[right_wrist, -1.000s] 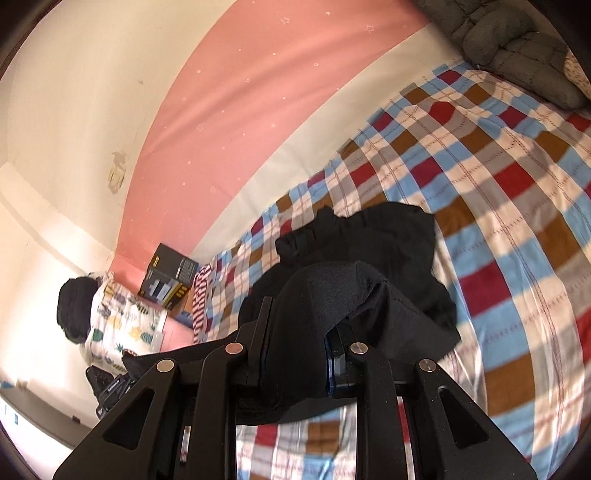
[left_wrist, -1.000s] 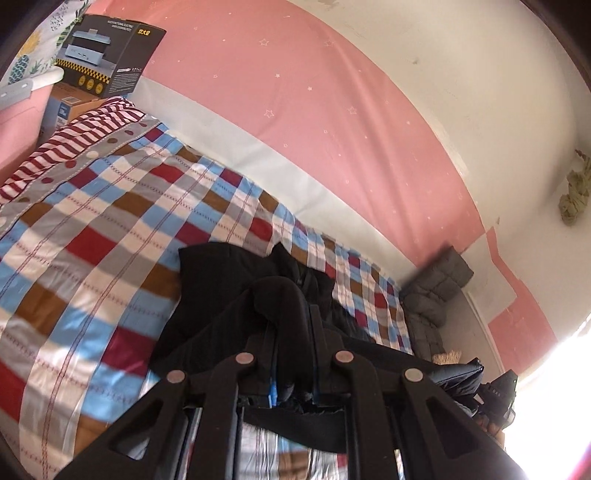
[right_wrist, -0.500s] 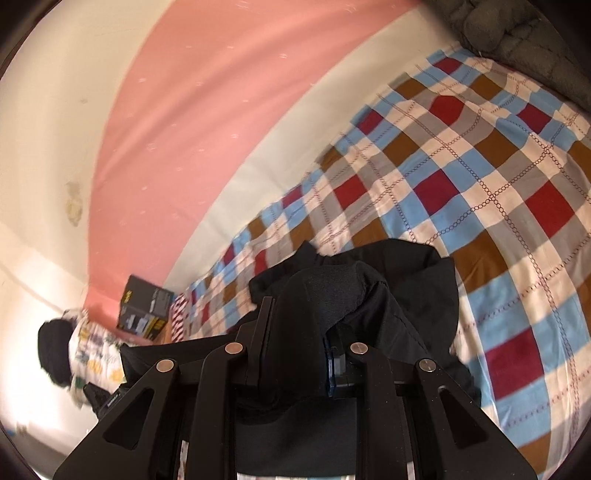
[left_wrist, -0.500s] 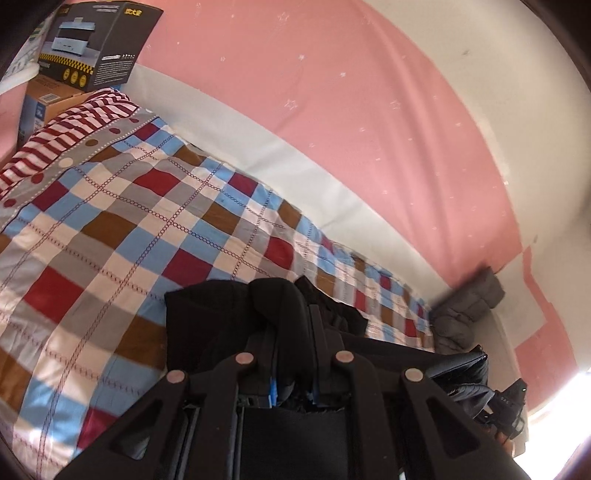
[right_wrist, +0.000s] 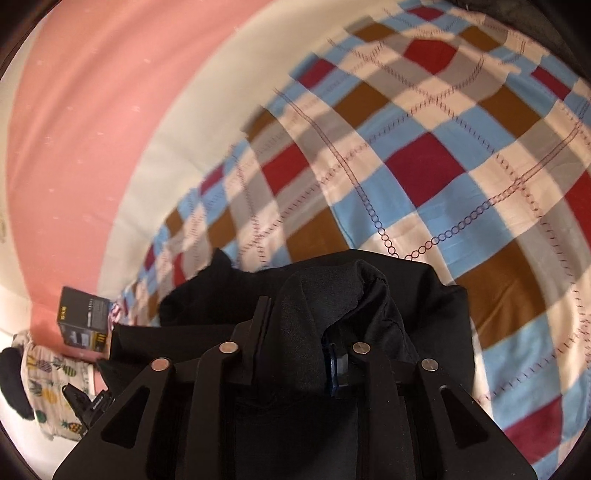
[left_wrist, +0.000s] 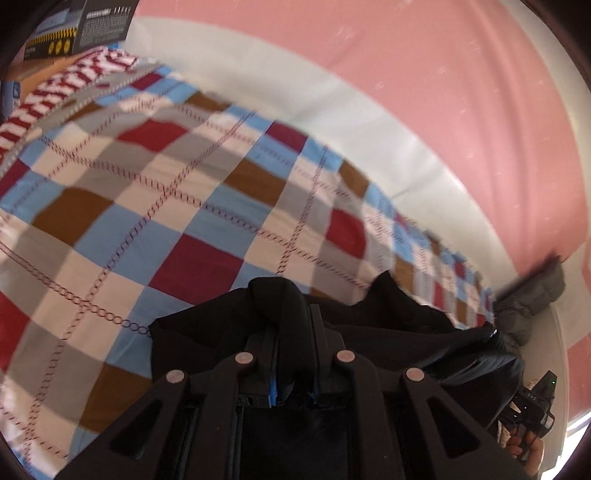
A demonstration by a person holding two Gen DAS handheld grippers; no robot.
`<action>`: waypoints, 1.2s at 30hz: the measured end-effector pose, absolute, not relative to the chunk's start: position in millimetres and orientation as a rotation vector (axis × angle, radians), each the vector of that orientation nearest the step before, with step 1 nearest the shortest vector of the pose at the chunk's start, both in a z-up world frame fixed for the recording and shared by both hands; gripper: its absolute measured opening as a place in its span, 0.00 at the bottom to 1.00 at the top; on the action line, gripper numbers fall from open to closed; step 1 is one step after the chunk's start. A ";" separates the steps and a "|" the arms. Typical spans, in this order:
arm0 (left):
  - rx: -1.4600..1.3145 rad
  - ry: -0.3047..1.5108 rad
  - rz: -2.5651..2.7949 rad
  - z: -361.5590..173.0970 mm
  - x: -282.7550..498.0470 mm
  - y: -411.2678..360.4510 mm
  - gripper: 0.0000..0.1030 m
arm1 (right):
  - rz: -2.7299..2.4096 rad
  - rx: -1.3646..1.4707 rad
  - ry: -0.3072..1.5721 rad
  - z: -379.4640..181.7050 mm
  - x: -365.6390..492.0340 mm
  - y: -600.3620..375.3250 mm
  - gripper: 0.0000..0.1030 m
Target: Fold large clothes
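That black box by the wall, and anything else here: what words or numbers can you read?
Black box: white lines of print and round yellow badges, too blurred to read in the left wrist view.
Same box: a small yellow mark on its side, too small to read in the right wrist view.
Other gripper's body: tiny white marking, not readable.
Black garment, checked bedsheet: no text.

Left gripper (left_wrist: 291, 325) and right gripper (right_wrist: 317, 314) both clamped on cloth.
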State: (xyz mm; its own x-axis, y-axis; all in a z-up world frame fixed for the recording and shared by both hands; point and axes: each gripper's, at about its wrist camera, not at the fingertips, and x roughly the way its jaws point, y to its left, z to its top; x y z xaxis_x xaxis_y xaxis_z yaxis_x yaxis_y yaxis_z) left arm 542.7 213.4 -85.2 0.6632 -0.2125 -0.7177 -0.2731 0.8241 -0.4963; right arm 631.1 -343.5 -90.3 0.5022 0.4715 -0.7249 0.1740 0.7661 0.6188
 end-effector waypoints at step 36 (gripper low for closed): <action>-0.263 0.839 -0.129 -92.2 487.2 74.6 0.58 | 0.067 0.012 0.827 -92.1 530.9 -239.5 0.76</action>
